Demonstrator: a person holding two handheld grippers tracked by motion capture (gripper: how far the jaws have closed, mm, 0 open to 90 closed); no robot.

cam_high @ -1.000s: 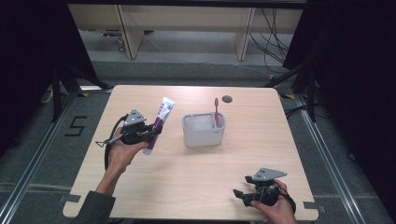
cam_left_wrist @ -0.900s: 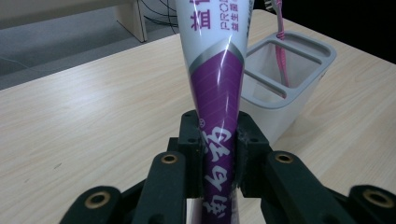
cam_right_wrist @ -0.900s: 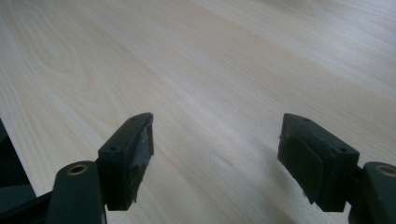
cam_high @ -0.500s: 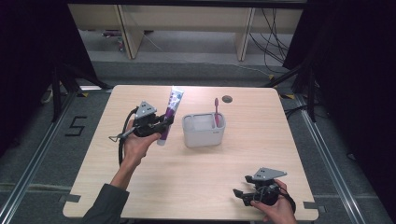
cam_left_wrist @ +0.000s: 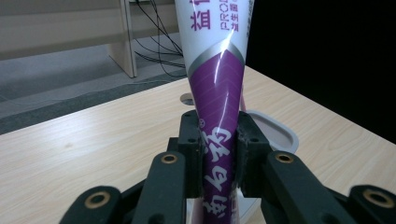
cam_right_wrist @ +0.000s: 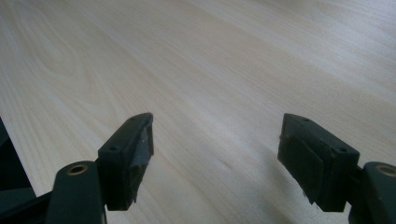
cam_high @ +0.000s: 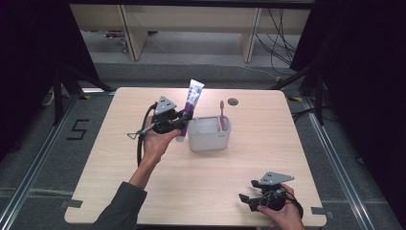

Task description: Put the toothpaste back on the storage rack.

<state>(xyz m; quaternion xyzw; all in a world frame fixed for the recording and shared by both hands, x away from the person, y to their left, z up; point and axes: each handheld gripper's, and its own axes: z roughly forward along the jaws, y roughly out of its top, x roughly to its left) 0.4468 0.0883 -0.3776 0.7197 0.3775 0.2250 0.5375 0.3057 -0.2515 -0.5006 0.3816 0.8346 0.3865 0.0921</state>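
My left gripper is shut on a purple and white toothpaste tube, held nearly upright above the table just left of a white rectangular holder. In the left gripper view both pads clamp the tube near its lower part, with the holder's rim behind it. A pink toothbrush stands in the holder's right end. My right gripper rests low near the table's front right edge; its jaws stand open with only bare wood between them.
The table is light wood with a round cable hole behind the holder. Dark curtains flank both sides. Wooden benches and loose cables lie on the floor beyond the far edge.
My left gripper carried the toothpaste tube to the right and a little up, from the table's left part to beside the holder. The right gripper stayed put.
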